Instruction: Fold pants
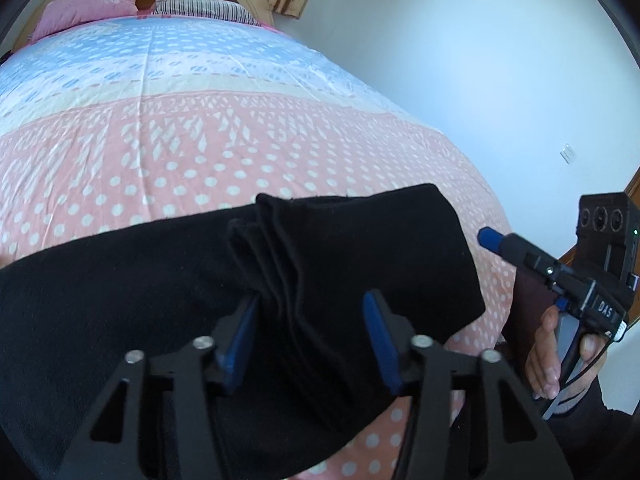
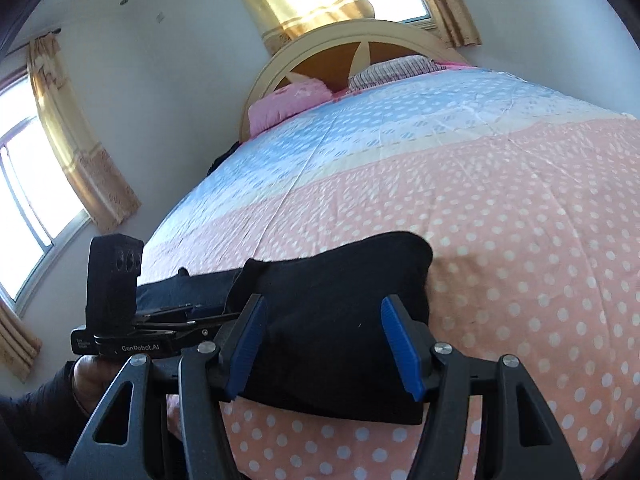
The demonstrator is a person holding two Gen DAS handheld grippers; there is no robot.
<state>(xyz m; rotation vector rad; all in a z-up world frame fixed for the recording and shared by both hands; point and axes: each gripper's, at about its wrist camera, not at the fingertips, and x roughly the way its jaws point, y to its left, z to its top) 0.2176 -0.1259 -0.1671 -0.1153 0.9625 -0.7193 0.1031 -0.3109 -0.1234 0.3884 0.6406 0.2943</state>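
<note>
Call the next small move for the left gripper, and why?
Probably ease the left gripper down and close it on the bunched ridge of the black pants. Its jaws stand open with the stacked folds running between them, gripping nothing. The right gripper is open too, over the already doubled end, so neither holds cloth on the bedspread yet.

Black pants (image 1: pixel 168 280) on pink, white-dotted bedspread (image 1: pixel 160 152); beyond the pants, blue bands; blue gripper pads (image 2: pixel 400 344).
</note>
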